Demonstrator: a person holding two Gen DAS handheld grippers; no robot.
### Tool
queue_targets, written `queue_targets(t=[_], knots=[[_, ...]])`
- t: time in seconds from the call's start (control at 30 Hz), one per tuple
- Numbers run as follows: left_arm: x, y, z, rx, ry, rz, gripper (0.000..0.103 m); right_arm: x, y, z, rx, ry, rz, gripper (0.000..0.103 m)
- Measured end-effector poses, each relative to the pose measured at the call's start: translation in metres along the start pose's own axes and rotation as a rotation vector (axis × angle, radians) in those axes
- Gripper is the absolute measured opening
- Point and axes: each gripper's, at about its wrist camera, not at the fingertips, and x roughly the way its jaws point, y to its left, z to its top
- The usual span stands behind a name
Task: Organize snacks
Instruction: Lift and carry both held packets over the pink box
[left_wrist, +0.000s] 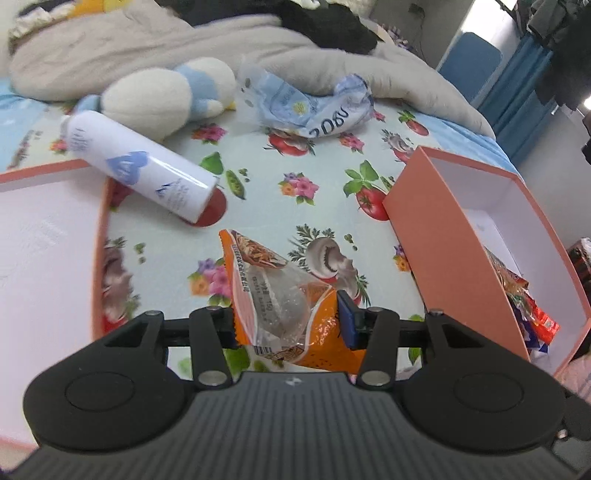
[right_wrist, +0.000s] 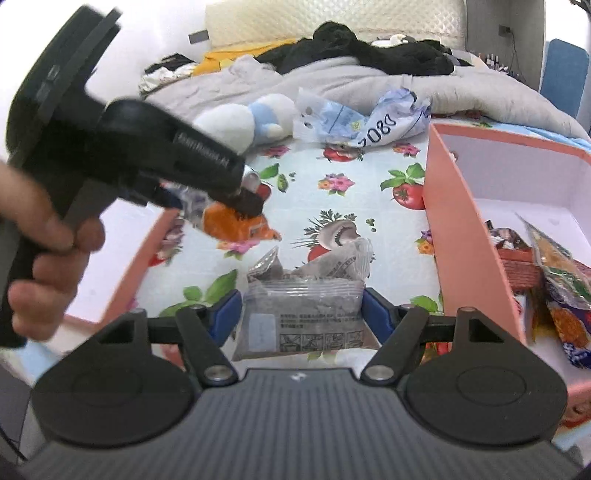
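My left gripper (left_wrist: 288, 317) is shut on an orange snack packet (left_wrist: 258, 266) with a clear window, held above the flowered bedsheet. The right wrist view shows that same gripper (right_wrist: 242, 197) at the left, gripped by a hand (right_wrist: 44, 236), with the orange packet (right_wrist: 236, 223) hanging from it. My right gripper (right_wrist: 302, 314) is shut on a grey, partly clear packet (right_wrist: 317, 266), its blue pads pressing both sides. A pink box (left_wrist: 443, 240) with a white inside stands at the right and holds several snack packets (right_wrist: 554, 280).
A second pink, white-lined box or lid (left_wrist: 44, 240) lies at the left. A white bottle (left_wrist: 147, 166) rests on its corner. Behind are a white and blue plush toy (left_wrist: 166, 96), a crumpled plastic bag (left_wrist: 306, 107) and a grey blanket (left_wrist: 221, 40).
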Motion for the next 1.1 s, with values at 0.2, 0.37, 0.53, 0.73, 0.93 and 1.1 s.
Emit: queue_targets(t=[0.2,0.37,0.53,0.73,0.93,1.1], knots=[[-0.042,0.000,-0.025,-0.038,-0.039,0.041,0.053,-0.039,0.003,-0.009,-0.005,-0.007,0.008,0.073],[-0.072,-0.001,-0.049,-0.051,-0.058,0.078,0.053,-0.065,-0.003,-0.013,0.034,-0.031,0.010,0.073],[-0.104,-0.009,-0.068,-0.074,-0.080,0.070,0.053,-0.093,-0.006,-0.011,0.022,-0.057,0.014,0.073],[-0.139,-0.033,-0.082,-0.048,-0.130,0.075,0.053,-0.127,-0.021,-0.007,0.051,-0.113,-0.011,0.073],[-0.161,-0.053,-0.094,-0.083,-0.160,0.042,0.053,-0.151,-0.033,-0.008,0.063,-0.143,-0.033,0.073],[-0.183,-0.074,-0.098,-0.089,-0.176,0.036,0.053,-0.176,-0.044,-0.008,0.066,-0.157,-0.054,0.073]])
